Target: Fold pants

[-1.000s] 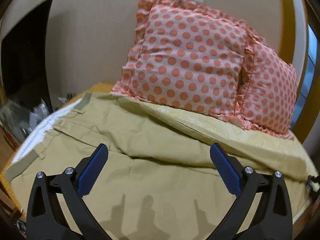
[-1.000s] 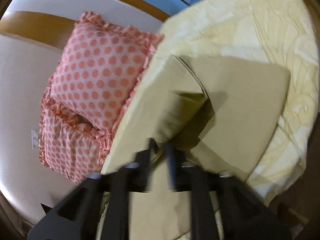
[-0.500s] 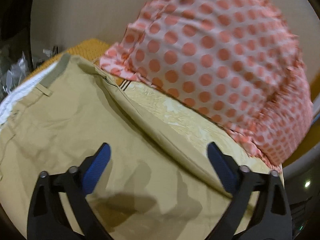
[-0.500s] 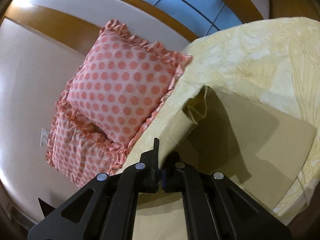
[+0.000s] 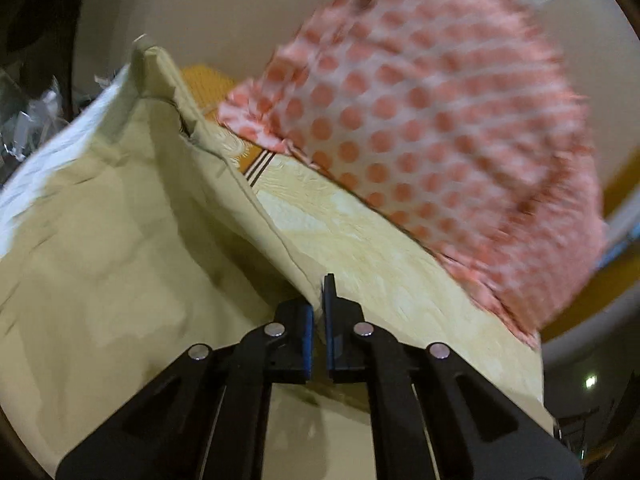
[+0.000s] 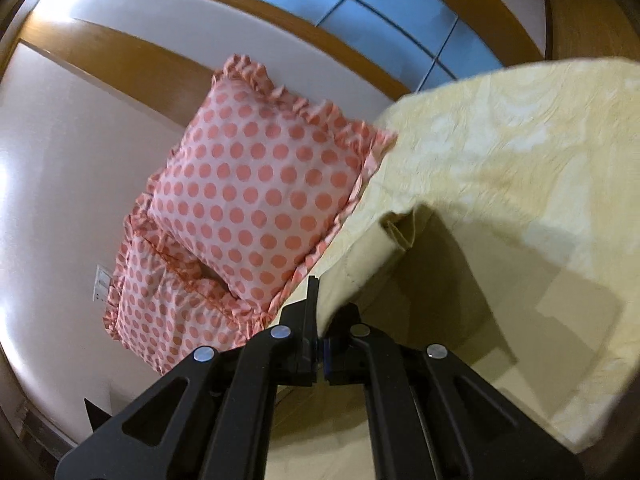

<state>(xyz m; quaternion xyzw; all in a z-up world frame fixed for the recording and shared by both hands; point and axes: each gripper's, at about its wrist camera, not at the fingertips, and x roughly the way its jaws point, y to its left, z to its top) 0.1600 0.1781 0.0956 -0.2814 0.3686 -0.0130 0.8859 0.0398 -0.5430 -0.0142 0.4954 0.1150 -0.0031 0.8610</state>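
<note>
- Left hand-held gripper (image 5: 316, 316) is clamped on a raised edge of the khaki pants (image 5: 100, 248).
- Right hand-held gripper (image 6: 320, 330) pinches another lifted edge.
- The pants lie on the bed's yellow bedspread (image 5: 360, 240), near polka-dot pillows (image 6: 256, 196).

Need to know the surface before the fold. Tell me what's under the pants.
A pale yellow bedspread shows beside the pants, which both claws pinch. An orange patch peeks past the waistband. Whatever lies directly beneath is covered.
</note>
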